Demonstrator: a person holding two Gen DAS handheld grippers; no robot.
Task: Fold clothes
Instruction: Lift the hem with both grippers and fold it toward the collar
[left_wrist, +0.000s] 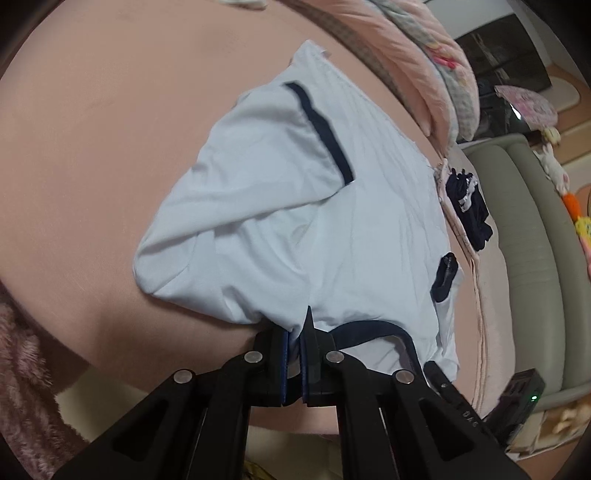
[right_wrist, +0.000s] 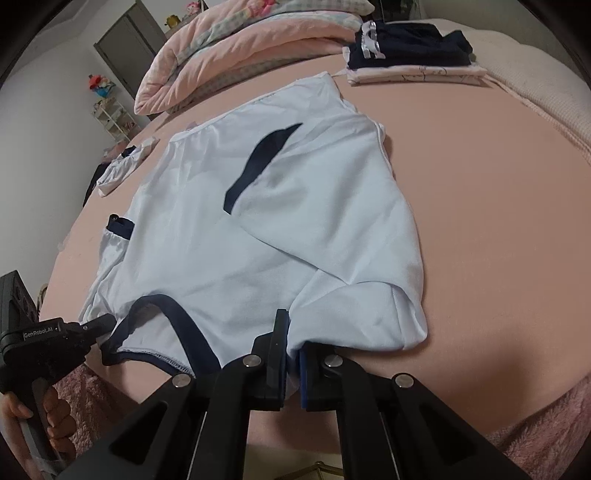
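Both grippers clamp a white T-shirt (right_wrist: 258, 221) at its collar end.
Left gripper (left_wrist: 297, 332) and right gripper (right_wrist: 293, 332) pinch fabric on a pink bed (right_wrist: 480, 184).

Left gripper (left_wrist: 295, 334) pads bury the shirt (left_wrist: 295, 206) hem between them; the clamped fabric is hidden. Right view: hand (right_wrist: 33, 417) cut by the frame edge. Shelf (right_wrist: 110, 118) contents too small to identify.

I see a white, thin cloth shirt with navy trim (right_wrist: 258, 221), smooth and faintly creased, on the matt pink bed sheet (right_wrist: 498, 221). My black left gripper (left_wrist: 295, 354) looks like matt plastic with shiny metal rivets; a fuzzy pink blanket (right_wrist: 546, 424) edges the bed.
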